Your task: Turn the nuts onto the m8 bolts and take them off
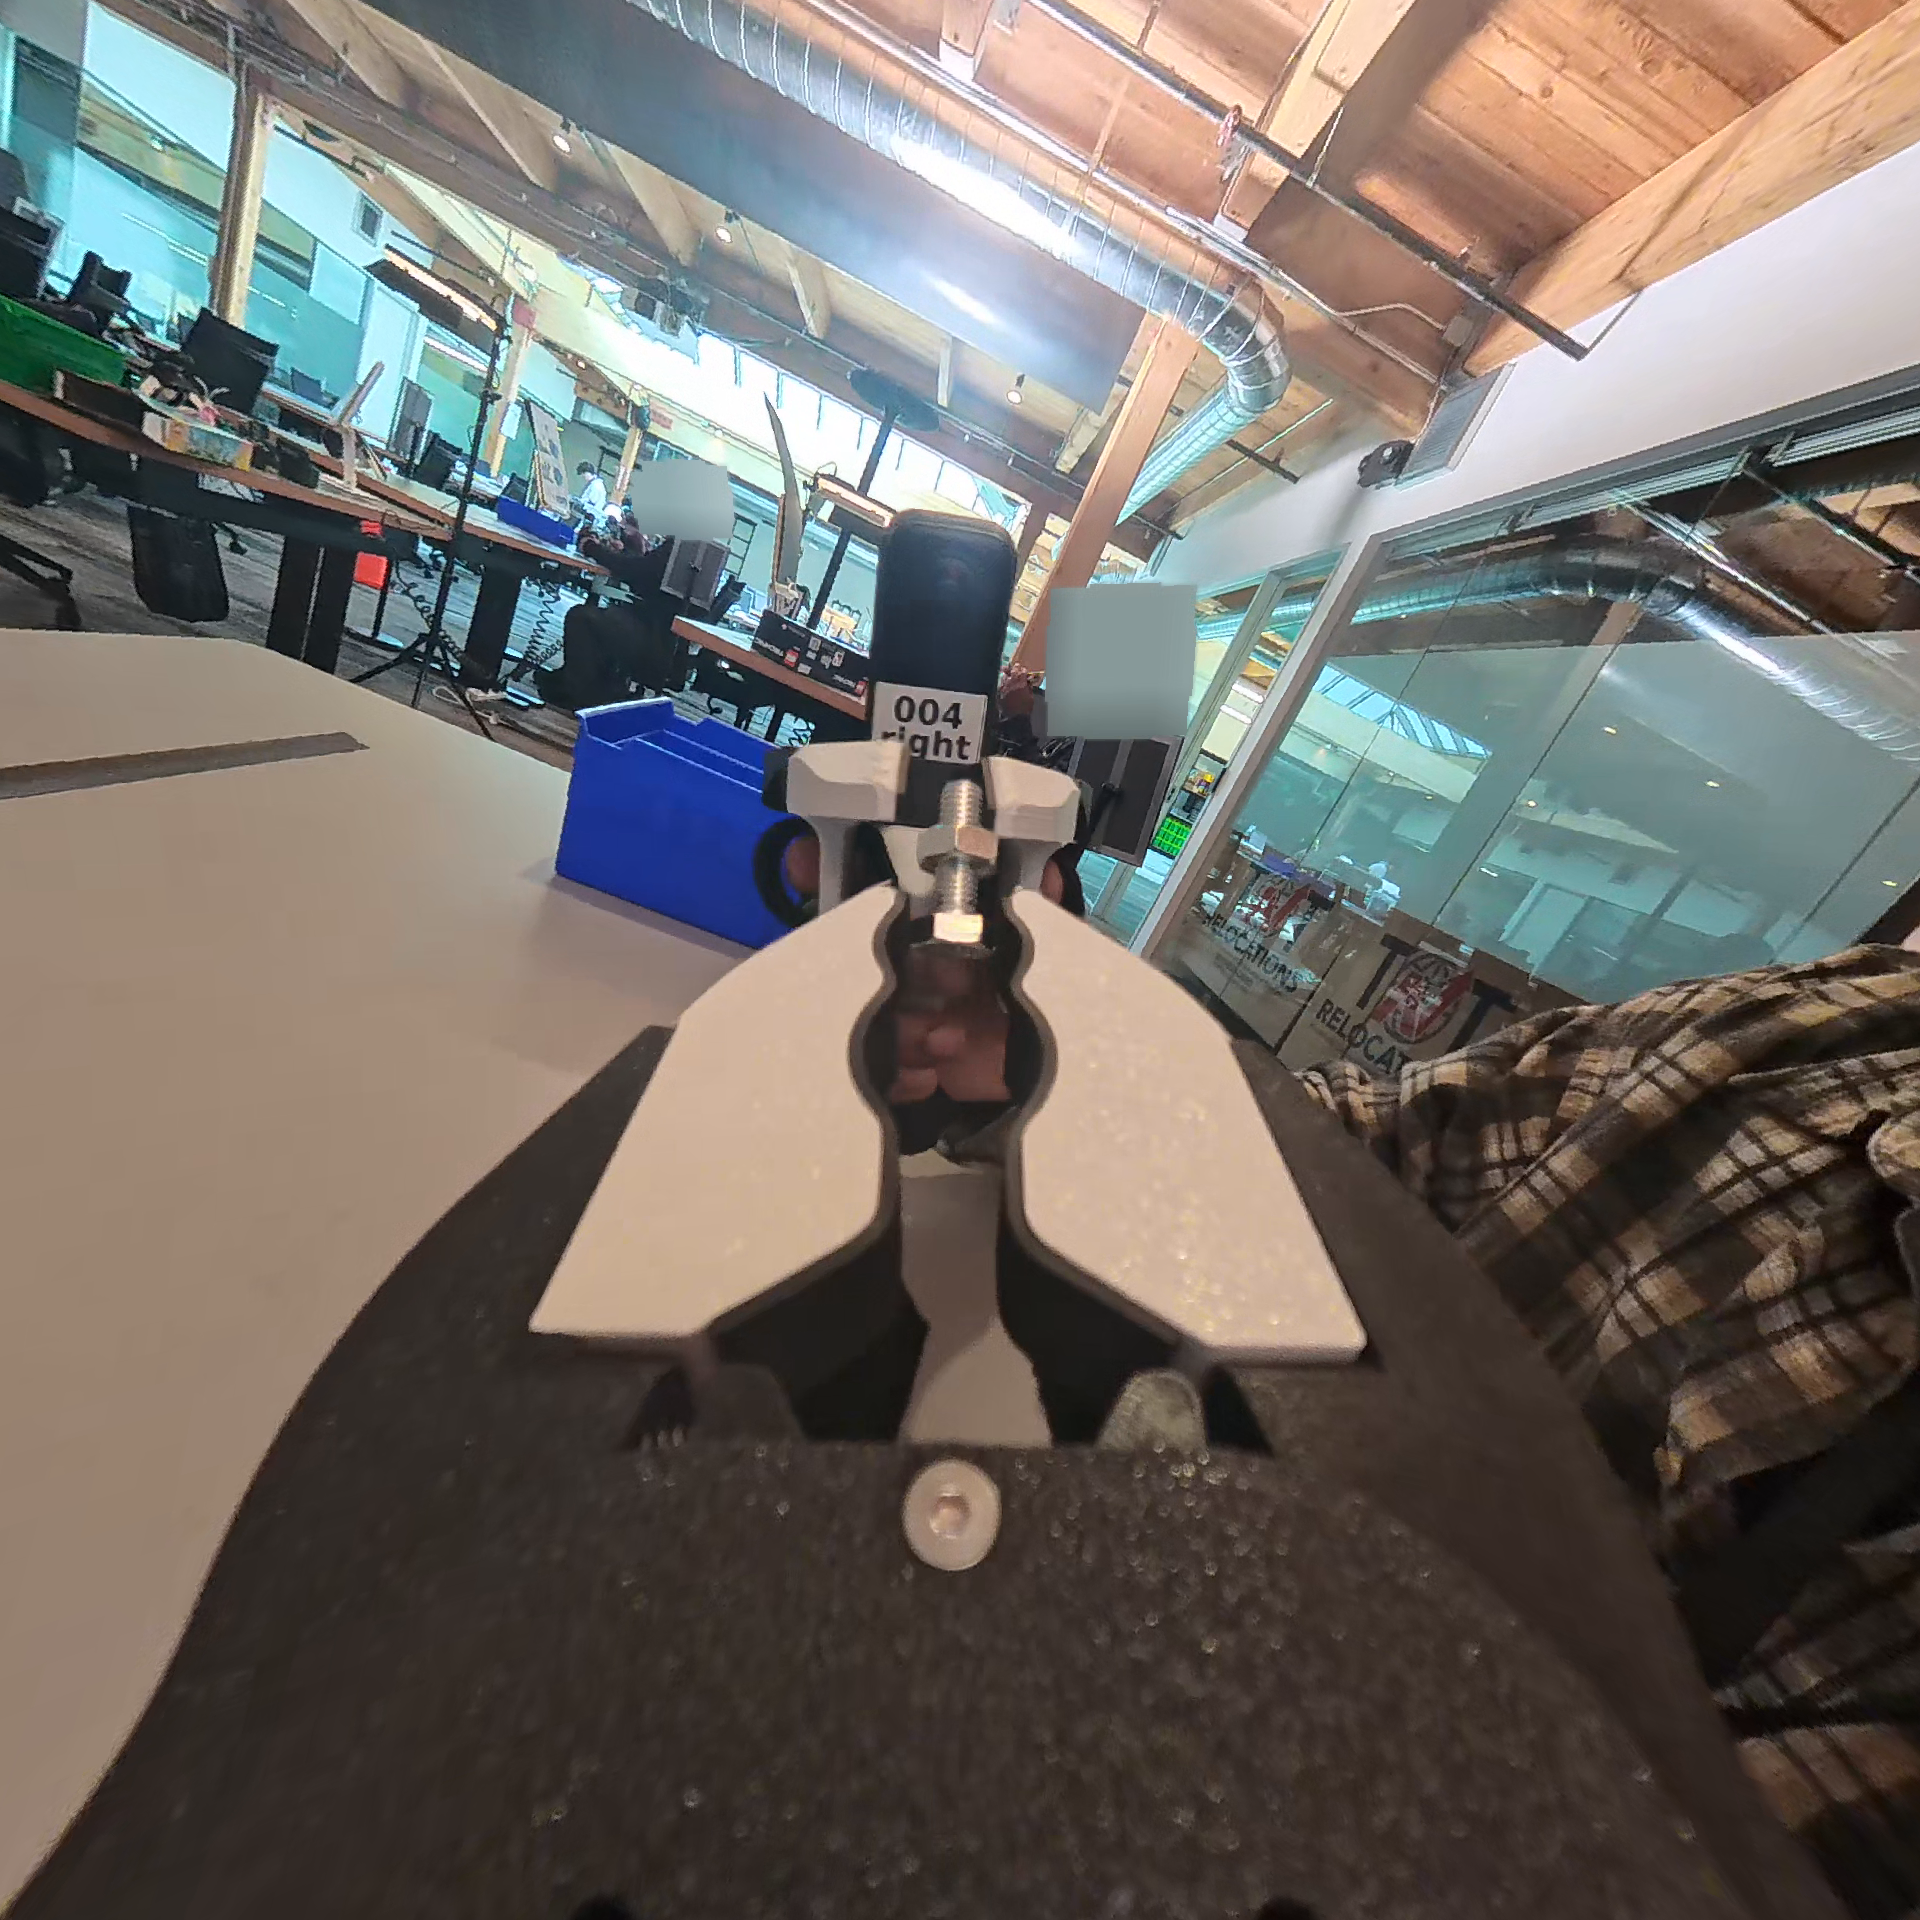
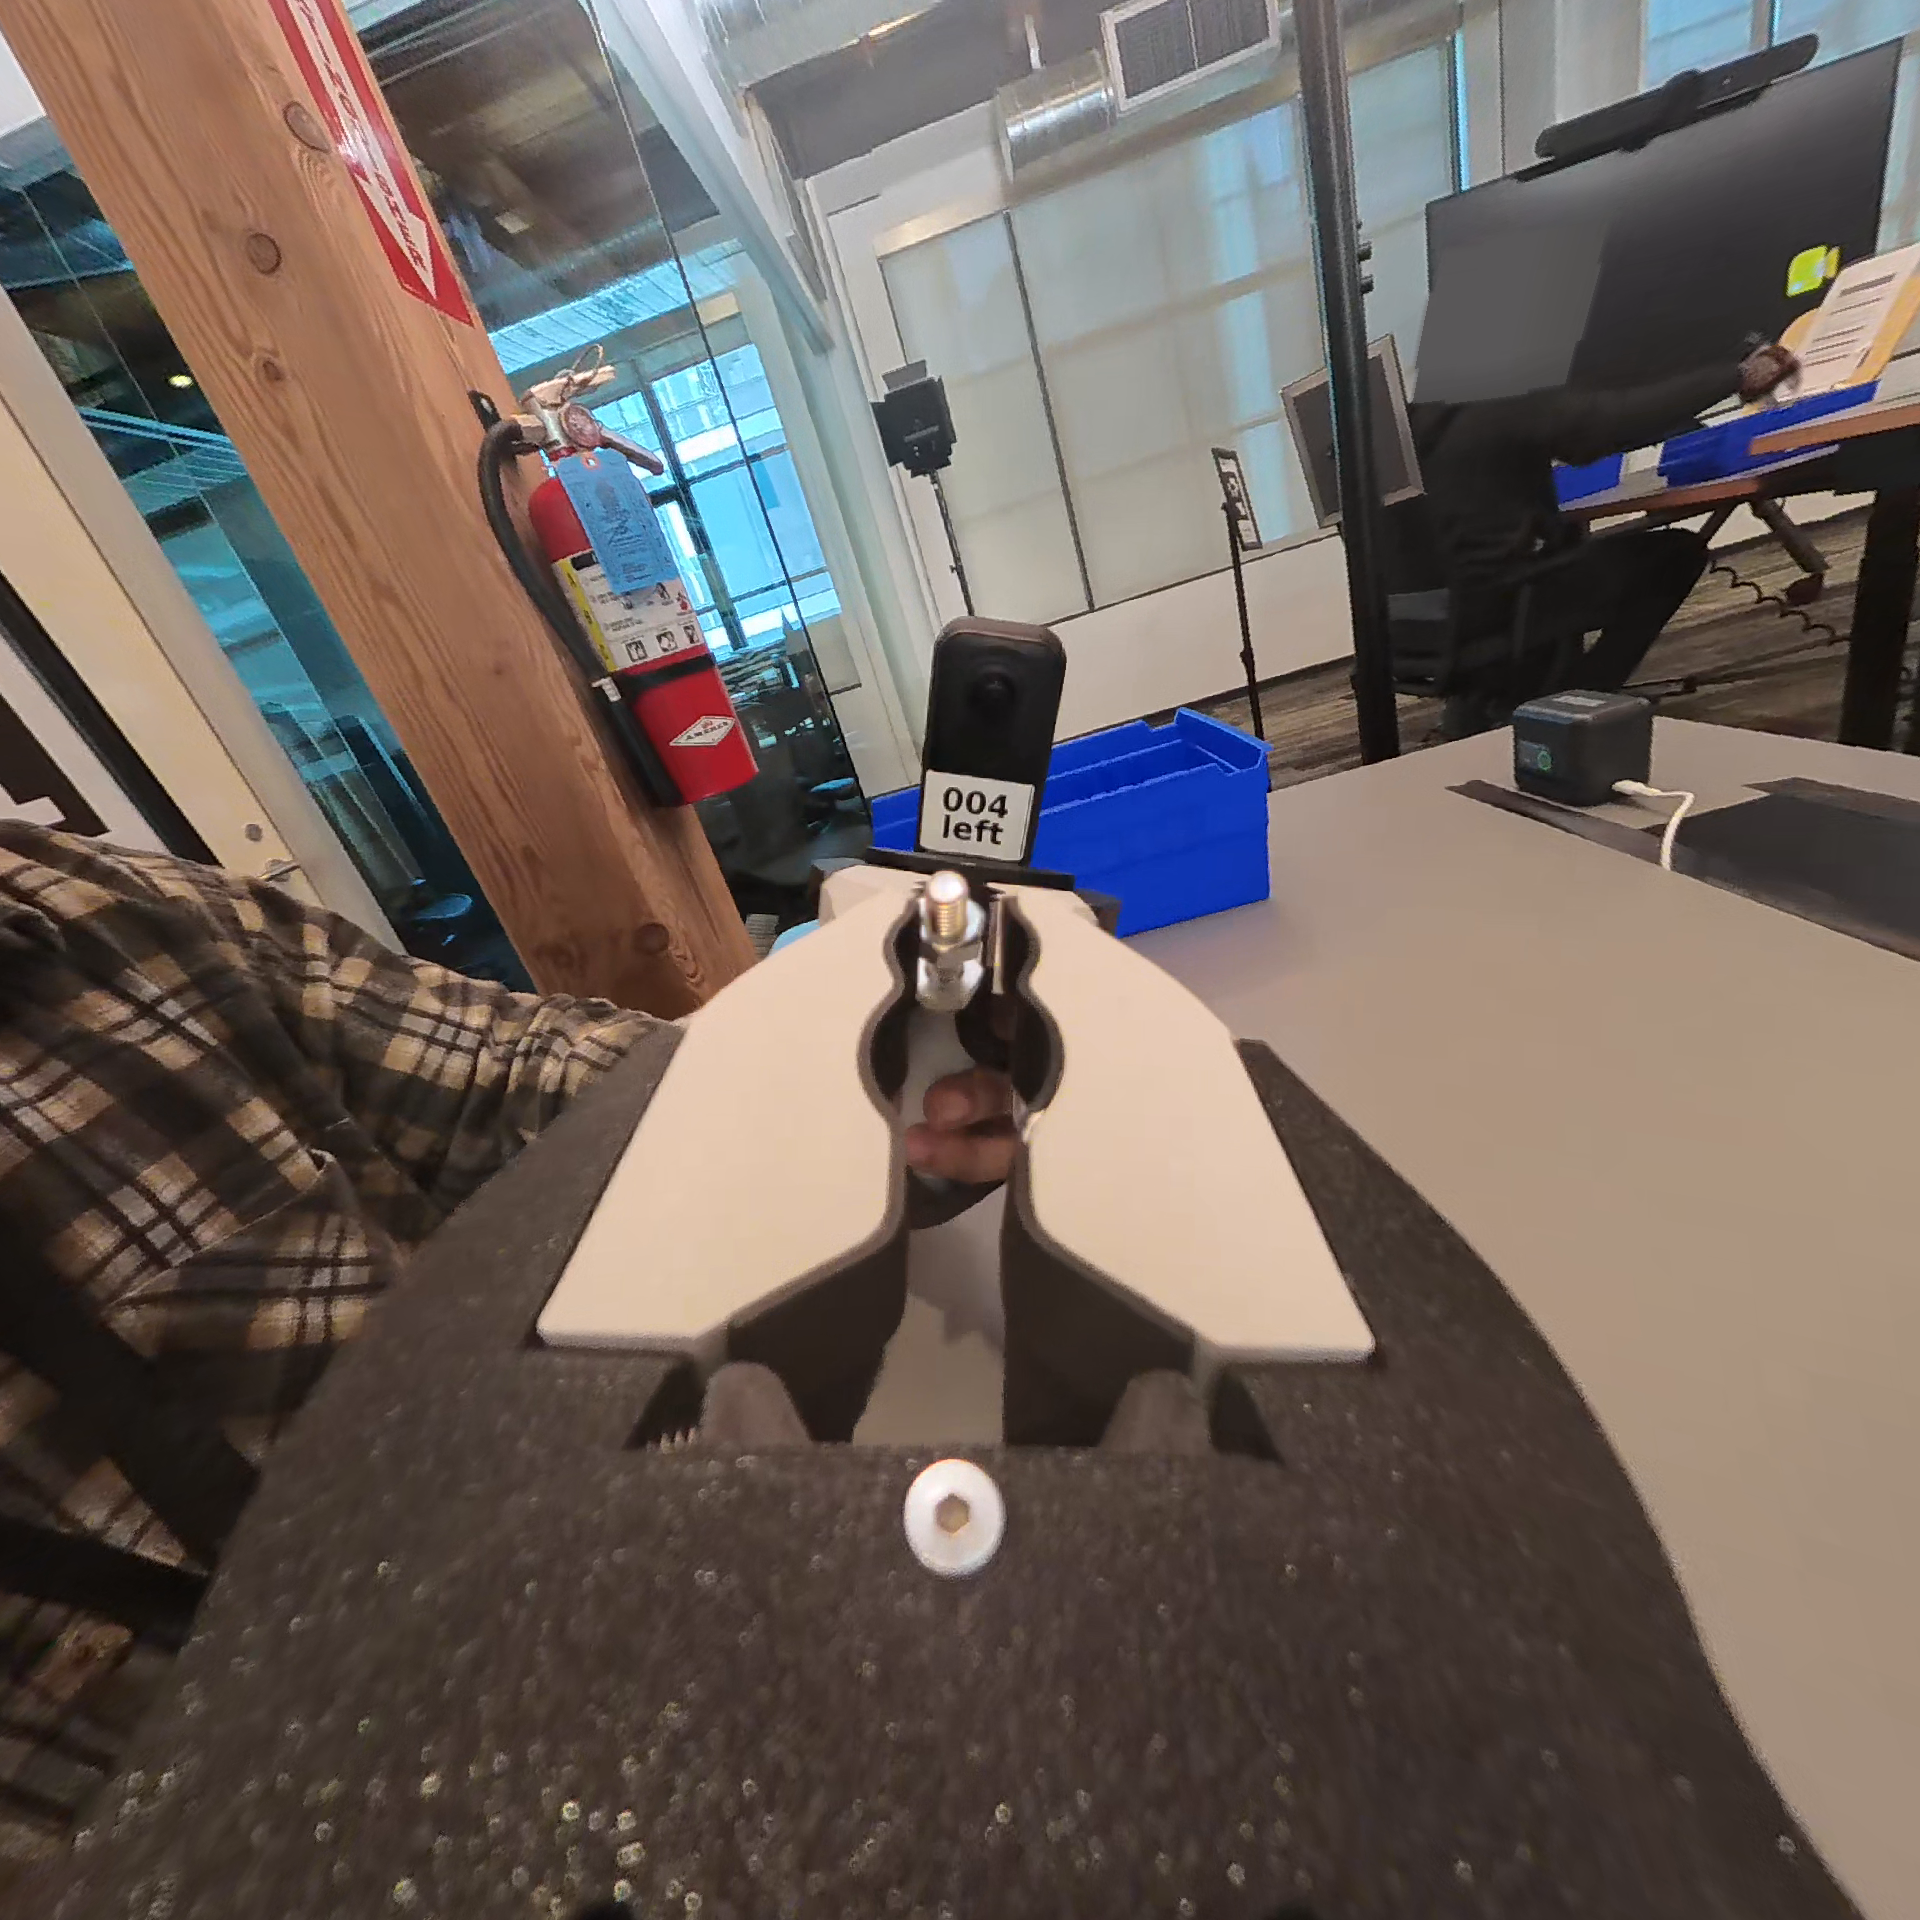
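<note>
A silver M8 bolt stands upright between the two grippers, which face each other above the grey table. My left gripper is shut on the bolt's hex head at its fingertips. A hex nut sits on the thread about halfway up. My right gripper faces me and closes on that nut. In the right wrist view, the right gripper holds the nut, with the thread end sticking out above it. The bolt head shows below.
A blue plastic bin stands on the table behind the grippers and also shows in the right wrist view. A plaid sleeve is at the right. A small black box with a white cable sits on the far table side. The tips of both grippers are at nearly the same place.
</note>
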Demonstrator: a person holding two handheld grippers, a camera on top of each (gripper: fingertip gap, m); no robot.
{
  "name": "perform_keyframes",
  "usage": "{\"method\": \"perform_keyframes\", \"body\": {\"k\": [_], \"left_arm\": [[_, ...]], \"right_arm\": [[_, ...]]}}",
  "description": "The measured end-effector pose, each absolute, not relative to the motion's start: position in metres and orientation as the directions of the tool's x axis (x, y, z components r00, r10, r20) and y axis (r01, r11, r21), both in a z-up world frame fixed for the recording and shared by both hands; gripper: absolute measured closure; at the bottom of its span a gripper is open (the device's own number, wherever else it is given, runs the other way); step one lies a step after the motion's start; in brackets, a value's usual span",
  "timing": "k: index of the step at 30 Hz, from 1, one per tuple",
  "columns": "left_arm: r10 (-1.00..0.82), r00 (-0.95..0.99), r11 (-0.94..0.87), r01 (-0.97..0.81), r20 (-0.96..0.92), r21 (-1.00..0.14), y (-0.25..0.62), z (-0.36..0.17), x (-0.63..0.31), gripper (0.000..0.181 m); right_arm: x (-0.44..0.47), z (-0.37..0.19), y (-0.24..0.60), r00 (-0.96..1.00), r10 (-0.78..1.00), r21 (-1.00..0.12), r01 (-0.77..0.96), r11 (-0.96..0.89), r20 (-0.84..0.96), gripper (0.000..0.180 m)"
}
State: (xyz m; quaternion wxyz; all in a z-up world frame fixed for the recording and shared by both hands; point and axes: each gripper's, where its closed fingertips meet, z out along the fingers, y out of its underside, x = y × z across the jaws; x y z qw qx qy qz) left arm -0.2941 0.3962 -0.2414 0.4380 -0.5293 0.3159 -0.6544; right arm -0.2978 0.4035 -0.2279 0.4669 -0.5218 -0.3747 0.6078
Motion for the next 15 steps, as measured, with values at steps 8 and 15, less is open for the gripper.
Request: {"method": "perform_keyframes", "body": {"k": [8,15], "left_arm": [[-0.91,-0.037,-0.41,0.211,0.412,-0.887,0.396,-0.244,-0.293,0.166],[-0.932,0.033,-0.358,0.095,0.362,-0.929,0.399,-0.258,-0.29,0.161]], "right_arm": [[-0.304,-0.229,0.401,-0.051,0.962,-0.959,-0.089,-0.271,-0.267,0.173],[-0.307,-0.242,0.401,-0.056,0.97,-0.969,0.086,-0.232,-0.237,0.173]]}}
